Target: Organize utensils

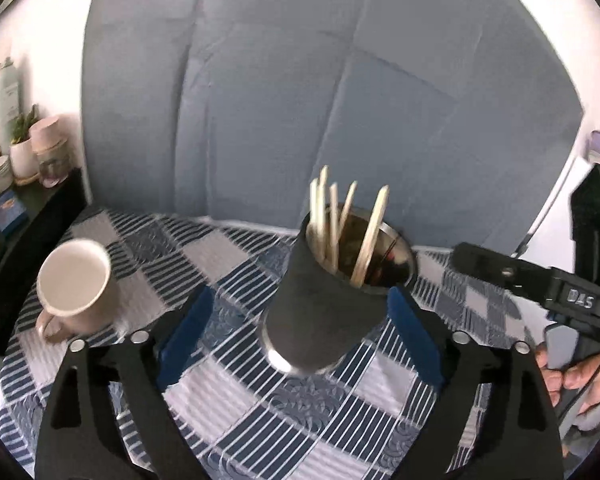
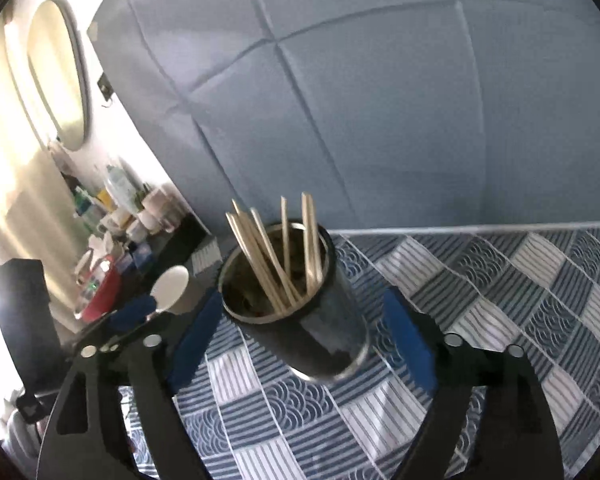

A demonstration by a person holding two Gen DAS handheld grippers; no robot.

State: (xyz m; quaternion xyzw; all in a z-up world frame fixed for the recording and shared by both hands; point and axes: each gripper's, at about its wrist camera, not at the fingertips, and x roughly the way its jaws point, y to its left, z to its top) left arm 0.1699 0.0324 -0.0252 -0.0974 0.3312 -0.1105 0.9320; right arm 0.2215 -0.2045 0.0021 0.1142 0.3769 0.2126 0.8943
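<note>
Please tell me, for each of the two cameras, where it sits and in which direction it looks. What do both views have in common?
Left wrist: sits behind the open left gripper, facing the dark cup of chopsticks; the right gripper and hand show.
Right wrist: sits behind the open right gripper, facing the same cup.
Shared: cup, chopsticks, white mug, checkered tablecloth.

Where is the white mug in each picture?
Left wrist view: the white mug stands at the left on the checked tablecloth, left of the dark cup of chopsticks.
Right wrist view: the mug is small, left of centre, behind the dark cup.
Shared landmark: the dark cup of chopsticks.
</note>
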